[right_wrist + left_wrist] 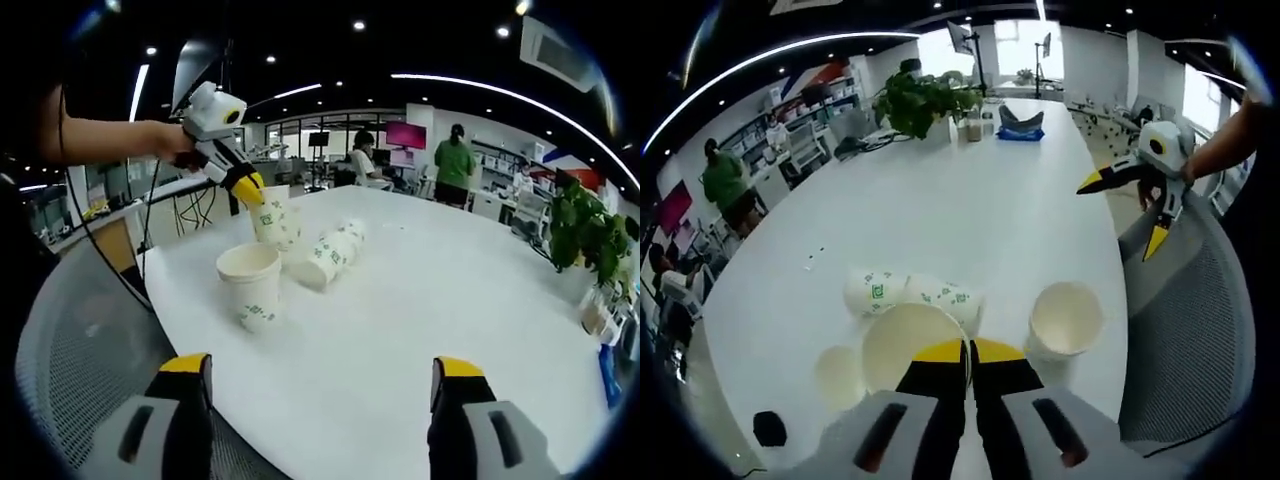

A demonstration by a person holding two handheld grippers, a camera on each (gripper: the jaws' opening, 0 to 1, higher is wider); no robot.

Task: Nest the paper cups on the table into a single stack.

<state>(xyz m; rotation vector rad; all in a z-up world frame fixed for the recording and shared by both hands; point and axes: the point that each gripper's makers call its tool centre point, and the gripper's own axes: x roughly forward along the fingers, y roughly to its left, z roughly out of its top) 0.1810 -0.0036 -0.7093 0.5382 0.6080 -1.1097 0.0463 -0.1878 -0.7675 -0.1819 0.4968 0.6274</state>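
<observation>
Holding a light, crushable paper cup [270, 218] by its rim, left hand-held gripper [247, 187] seems clamped; right hand-held gripper [325, 385] apart. Other cups [252, 285] on tabletop [420, 300] nearby.

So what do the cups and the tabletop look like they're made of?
The cups, including the held cup pinched in the left gripper, look like thin matte white paper with green printed marks and rolled rims. The table appears a smooth white laminate or painted board with a faint sheen; exact material is unclear.
</observation>
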